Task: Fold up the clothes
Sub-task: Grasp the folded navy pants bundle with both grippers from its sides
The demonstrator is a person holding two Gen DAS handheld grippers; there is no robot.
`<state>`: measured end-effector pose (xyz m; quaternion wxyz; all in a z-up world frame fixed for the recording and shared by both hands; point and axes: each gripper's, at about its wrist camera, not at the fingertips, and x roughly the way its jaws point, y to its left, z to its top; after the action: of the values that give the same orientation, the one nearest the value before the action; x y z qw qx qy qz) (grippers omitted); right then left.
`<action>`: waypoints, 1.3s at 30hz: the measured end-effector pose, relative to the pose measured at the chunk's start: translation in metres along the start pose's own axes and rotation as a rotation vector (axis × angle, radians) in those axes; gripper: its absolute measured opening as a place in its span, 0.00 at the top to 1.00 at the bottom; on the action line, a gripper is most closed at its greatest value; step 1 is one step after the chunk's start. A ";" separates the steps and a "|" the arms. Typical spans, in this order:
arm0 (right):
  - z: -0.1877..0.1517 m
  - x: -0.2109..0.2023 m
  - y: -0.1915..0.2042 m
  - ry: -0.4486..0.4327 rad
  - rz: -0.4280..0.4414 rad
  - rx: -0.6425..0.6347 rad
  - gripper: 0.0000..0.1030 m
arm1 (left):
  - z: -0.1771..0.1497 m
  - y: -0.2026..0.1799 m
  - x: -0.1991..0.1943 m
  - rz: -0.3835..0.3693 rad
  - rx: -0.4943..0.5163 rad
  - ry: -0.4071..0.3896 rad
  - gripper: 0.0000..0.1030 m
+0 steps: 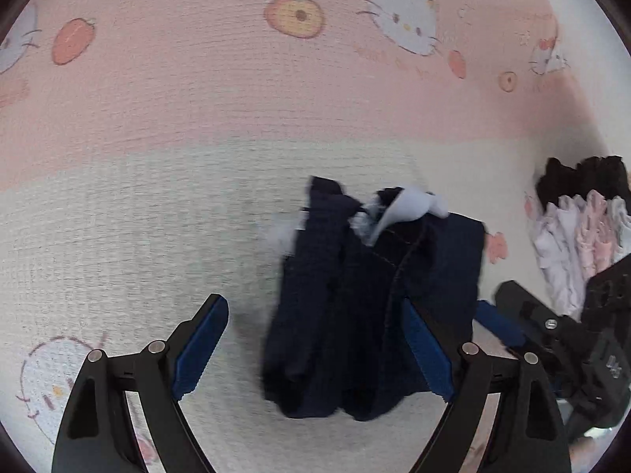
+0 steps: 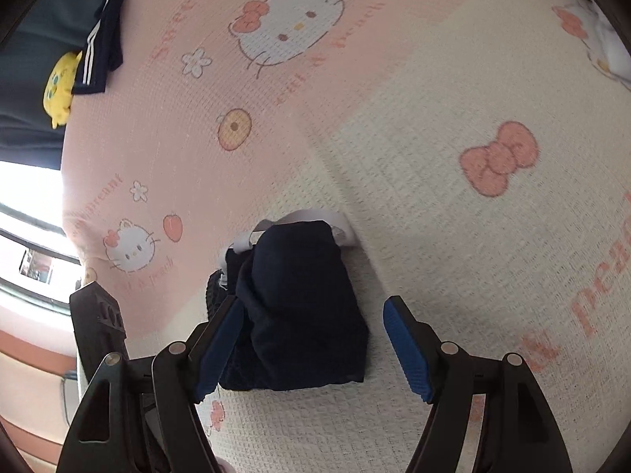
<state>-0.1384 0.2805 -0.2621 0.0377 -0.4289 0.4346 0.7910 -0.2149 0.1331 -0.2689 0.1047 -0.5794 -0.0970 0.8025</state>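
Both pairs of blue-padded fingers stand spread apart, clasping nothing. The left gripper hovers with its right finger against the edge of a dark navy garment, and the right gripper straddles the same bundle from the other side, its left finger touching the cloth.

That garment lies on the bed as a small, thick, roughly rectangular packet, several layers deep, with a white lining or label poking out at its far end. It looks folded already, or very nearly; whether another tuck is meant I cannot judge.

Farther out, a row of pale and black folded pieces sits at the right side of the printed pink-and-cream bedspread, and a navy striped item lies near its far corner, seemingly folded.
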 end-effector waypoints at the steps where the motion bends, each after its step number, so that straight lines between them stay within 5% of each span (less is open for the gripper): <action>1: 0.000 0.002 0.001 0.005 -0.004 -0.006 0.29 | -0.001 0.005 0.000 0.026 -0.003 -0.014 0.14; 4: -0.001 0.007 0.005 0.020 -0.017 -0.024 0.29 | -0.005 0.021 0.002 0.082 0.024 -0.037 0.14; 12: -0.003 0.017 0.014 0.052 -0.044 -0.071 0.29 | -0.010 0.033 0.001 0.061 -0.003 -0.041 0.14; 19: 0.003 0.023 0.017 0.067 -0.004 -0.058 0.29 | 0.005 0.036 -0.020 -0.197 -0.156 -0.063 0.14; 24: 0.002 0.032 0.022 0.089 -0.036 -0.088 0.29 | -0.001 0.043 -0.009 -0.257 -0.227 -0.050 0.16; 26: 0.001 0.032 0.023 0.089 -0.045 -0.094 0.29 | -0.008 0.042 0.000 -0.248 -0.247 -0.042 0.38; 27: 0.000 0.032 0.023 0.088 -0.048 -0.097 0.29 | -0.011 0.042 0.006 -0.239 -0.257 -0.031 0.56; 39: 0.003 0.043 0.014 0.090 -0.014 -0.045 0.32 | -0.017 0.043 0.010 -0.367 -0.373 -0.038 0.61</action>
<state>-0.1736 0.2602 -0.2825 0.0139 -0.4680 0.4148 0.7802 -0.2040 0.0949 -0.2953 0.1377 -0.5462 -0.3488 0.7490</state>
